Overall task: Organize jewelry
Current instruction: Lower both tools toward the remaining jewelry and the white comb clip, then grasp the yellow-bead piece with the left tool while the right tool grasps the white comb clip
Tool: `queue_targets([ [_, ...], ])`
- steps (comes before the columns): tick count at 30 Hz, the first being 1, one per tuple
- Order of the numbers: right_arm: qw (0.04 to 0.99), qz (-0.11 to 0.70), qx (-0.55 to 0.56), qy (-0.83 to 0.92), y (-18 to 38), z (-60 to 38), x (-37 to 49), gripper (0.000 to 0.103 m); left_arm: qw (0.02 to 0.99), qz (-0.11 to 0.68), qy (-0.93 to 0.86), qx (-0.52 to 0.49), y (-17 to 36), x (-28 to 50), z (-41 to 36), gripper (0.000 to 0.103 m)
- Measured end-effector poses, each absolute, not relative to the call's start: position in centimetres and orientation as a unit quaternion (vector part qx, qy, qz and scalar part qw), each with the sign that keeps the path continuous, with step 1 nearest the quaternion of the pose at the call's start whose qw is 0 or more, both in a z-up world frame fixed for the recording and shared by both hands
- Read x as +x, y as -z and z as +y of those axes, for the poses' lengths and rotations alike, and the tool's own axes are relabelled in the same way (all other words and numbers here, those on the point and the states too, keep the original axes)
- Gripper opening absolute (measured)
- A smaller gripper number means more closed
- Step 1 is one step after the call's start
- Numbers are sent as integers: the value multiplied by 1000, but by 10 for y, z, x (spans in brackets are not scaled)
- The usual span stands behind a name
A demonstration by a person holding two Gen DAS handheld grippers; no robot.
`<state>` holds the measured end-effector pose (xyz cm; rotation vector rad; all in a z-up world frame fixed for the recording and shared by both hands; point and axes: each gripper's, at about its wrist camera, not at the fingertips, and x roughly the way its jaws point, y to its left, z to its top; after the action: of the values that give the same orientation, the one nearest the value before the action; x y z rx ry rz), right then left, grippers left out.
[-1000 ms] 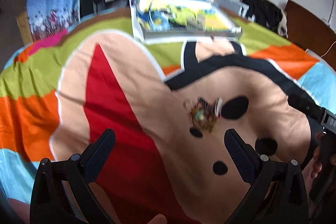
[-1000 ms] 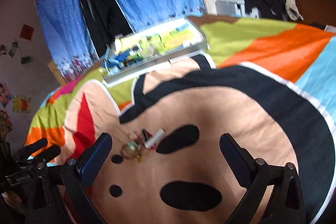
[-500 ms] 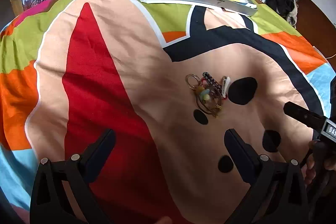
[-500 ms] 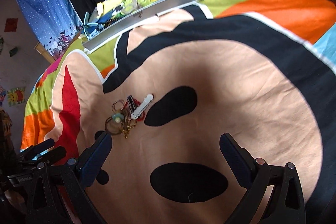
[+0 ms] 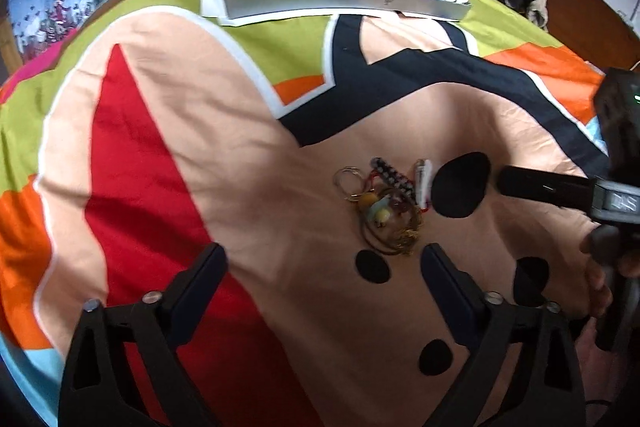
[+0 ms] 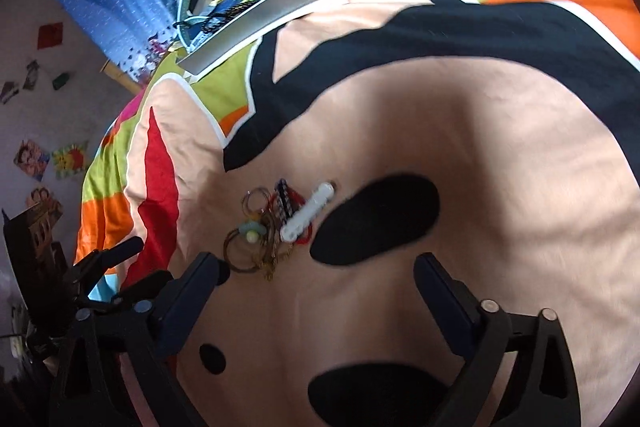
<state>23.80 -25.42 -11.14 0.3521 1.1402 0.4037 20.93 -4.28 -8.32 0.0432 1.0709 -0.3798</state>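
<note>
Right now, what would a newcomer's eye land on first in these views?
First the loud cartoon-print bedspread in red, peach, black, lime and orange, which fills both views. Next, the small tangled heap of jewelry at its middle: wire rings, beads, a gold chain and a white clip beside a black oval patch. At the far edge lies a shallow silver tray with a cartoon lining.
</note>
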Motion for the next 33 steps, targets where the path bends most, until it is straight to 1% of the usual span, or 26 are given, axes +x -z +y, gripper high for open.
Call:
queue_targets([
  [1,806,534,168,-192,114,-253,242,91,840,509,188,14,85,211,-44,81],
  [3,800,537,179,-199,120,-253,250,80,830,519,202,3,88,215,-45,62],
  [4,797,539,185,-200,123,-253,254,77,823,527,210,-5,92,217,-46,58],
  [5,794,543,188,-198,126,-252,258,72,816,536,216,-12,96,220,-47,50],
  [6,793,544,189,-197,129,-252,260,67,809,544,221,-18,99,223,-49,44],
  [7,792,546,192,-197,132,-252,263,64,804,550,224,-23,101,226,-49,42],
  [8,790,548,194,-196,134,-252,265,59,800,556,227,-28,105,229,-50,40],
  [9,788,550,197,-194,137,-252,267,55,797,559,227,-31,106,231,-51,39],
  [14,779,558,214,-188,148,-254,274,47,791,565,230,-47,112,244,-57,39],
  [17,777,562,219,-181,154,-254,279,45,790,565,234,-48,114,248,-60,39],
  [19,775,565,220,-180,156,-253,281,43,791,566,231,-40,117,249,-62,35],
  [20,774,567,219,-179,158,-251,282,42,792,566,227,-31,118,249,-63,29],
  [21,774,568,216,-177,159,-250,283,42,793,566,224,-21,120,249,-65,26],
  [25,773,571,213,-177,164,-245,287,42,794,565,225,-14,123,249,-68,19],
  [29,774,572,211,-173,165,-243,288,42,787,572,231,4,132,251,-77,8],
  [33,771,573,220,-169,169,-246,289,42,786,573,230,27,138,250,-84,4],
])
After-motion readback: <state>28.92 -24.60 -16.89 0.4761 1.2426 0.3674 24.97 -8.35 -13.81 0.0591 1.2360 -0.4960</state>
